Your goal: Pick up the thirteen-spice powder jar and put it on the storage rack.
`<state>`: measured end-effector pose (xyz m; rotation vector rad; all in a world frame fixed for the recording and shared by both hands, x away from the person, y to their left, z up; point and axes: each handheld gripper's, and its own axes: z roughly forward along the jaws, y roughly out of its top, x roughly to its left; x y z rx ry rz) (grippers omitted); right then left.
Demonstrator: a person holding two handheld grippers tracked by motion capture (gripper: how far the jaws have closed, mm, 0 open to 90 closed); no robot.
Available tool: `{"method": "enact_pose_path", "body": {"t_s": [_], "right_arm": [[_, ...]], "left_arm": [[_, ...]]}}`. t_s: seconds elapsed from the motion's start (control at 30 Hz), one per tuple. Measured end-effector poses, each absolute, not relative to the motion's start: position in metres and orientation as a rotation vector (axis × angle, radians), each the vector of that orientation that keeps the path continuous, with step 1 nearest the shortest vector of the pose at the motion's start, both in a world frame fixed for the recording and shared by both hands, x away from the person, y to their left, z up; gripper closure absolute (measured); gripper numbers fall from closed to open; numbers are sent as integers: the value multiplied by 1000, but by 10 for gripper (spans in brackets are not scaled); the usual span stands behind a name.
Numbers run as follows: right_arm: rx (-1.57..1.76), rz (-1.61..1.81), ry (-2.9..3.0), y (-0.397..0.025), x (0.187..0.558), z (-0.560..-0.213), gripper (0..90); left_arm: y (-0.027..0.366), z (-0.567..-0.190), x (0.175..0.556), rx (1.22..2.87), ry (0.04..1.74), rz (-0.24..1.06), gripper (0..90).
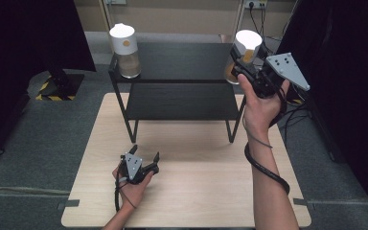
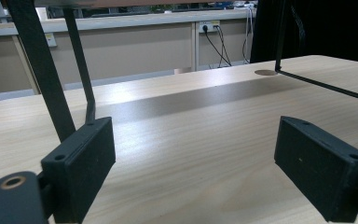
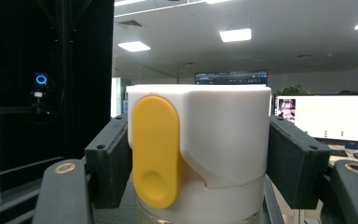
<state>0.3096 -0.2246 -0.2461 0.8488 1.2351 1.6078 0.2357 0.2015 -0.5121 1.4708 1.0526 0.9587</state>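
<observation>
Right gripper [image 1: 242,64], raised at the right end of the black shelf [image 1: 182,60], jaws clamped on the white lid of a jar [image 3: 200,149] bearing a plain yellow tab, no legible writing; left gripper [image 1: 143,160] on the wooden table [image 1: 196,191], jaws apart; second jar [image 1: 124,50] at the shelf's left end

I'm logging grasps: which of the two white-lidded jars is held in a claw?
The jar at the shelf's right end, clamped in the right claw; the left jar stands free.
</observation>
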Motion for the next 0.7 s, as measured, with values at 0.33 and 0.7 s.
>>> {"method": "enact_pose_path", "body": {"t_s": [0.33,0.7], "right_arm": [[877,1582,1249,-218,324,-240,308],[922,1556,1256,-214,340,-233,309]], "left_arm": [[202,-512,236,1476,1048,961,122],[201,-512,236,1474,1045,961,122]]}}
